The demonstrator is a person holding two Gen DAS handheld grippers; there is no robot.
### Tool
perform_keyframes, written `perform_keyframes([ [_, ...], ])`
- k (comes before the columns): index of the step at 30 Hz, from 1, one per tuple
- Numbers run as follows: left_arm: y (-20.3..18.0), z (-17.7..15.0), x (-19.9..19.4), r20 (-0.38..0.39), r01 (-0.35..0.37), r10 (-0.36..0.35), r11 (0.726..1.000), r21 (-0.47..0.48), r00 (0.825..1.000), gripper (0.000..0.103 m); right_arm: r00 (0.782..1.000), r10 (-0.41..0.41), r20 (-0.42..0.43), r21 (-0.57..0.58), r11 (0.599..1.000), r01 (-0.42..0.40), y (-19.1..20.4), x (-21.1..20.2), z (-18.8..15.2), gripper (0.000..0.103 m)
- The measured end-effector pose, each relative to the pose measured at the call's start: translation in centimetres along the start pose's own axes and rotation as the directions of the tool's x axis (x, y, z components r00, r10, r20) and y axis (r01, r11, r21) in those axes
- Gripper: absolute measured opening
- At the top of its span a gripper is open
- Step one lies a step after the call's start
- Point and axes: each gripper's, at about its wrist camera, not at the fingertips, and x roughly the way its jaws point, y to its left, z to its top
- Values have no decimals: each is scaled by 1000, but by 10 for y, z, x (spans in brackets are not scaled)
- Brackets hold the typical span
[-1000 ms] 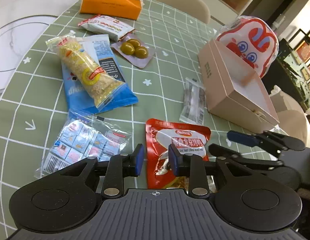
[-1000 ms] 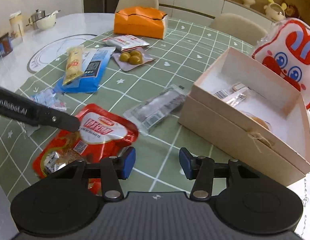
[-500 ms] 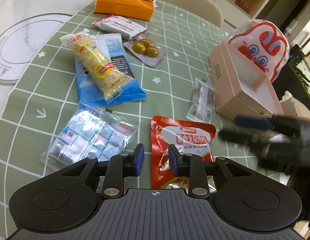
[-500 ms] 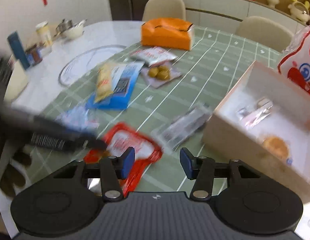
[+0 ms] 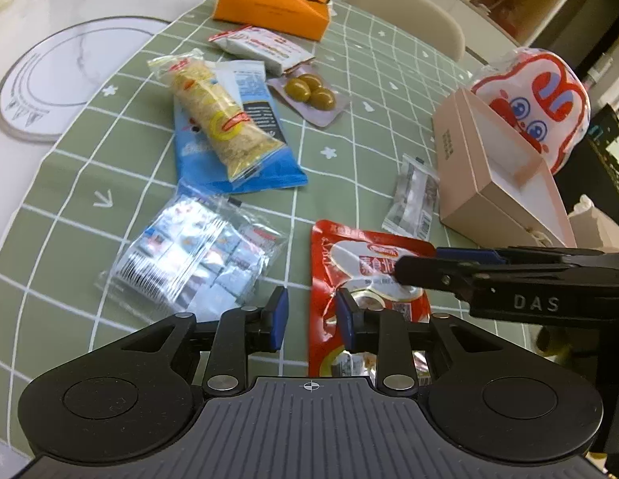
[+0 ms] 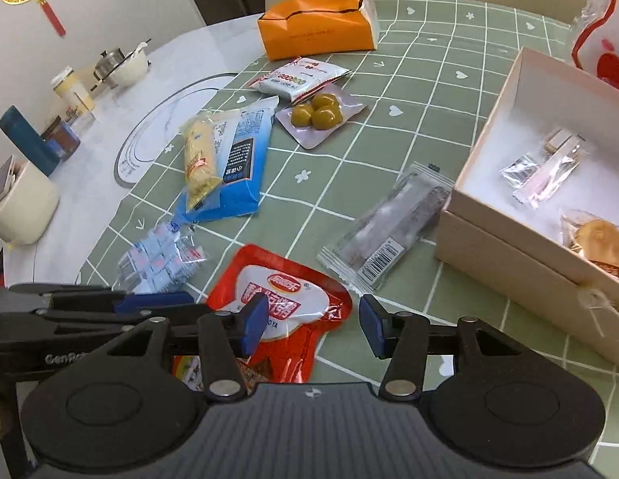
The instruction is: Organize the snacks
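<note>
A red snack packet lies flat on the green checked cloth, just in front of both grippers. My left gripper hovers at its left edge, jaws a narrow gap apart with nothing between them. My right gripper is open wider above the packet's right corner, and in the left wrist view the right gripper reaches over the packet from the right. A pink open box at the right holds clear-wrapped pieces and a round pastry.
A grey clear packet lies beside the box. Further left are a bag of small blue sweets, a yellow bar on a blue packet, green olives, a white packet and an orange box.
My right gripper has swung left, and its fingers now lie over the red packet's right part. The left gripper has hardly shifted and its gap is unchanged.
</note>
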Motion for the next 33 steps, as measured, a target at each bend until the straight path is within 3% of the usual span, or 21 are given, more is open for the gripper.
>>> perform_keyframes([
  [6, 20, -7, -10, 9, 67, -66, 995, -72, 998, 31, 999, -46, 9, -61, 997, 47, 11, 4, 5, 50],
  [11, 22, -10, -2, -17, 166, -168, 980, -113, 986, 31, 999, -40, 16, -54, 998, 41, 9, 4, 5, 50],
  [21, -4, -13, 2, 13, 82, -82, 995, -61, 997, 32, 999, -32, 17, -83, 996, 33, -1, -4, 1, 50],
  [29, -5, -17, 0, 55, 48, -40, 989, -141, 998, 33, 1000, -16, 2, -140, 990, 16, -13, -19, -10, 50],
  [33, -8, -14, 1, 44, 24, -18, 993, -119, 999, 32, 1000, 4, -1, -121, 993, -4, -18, -16, -11, 50],
])
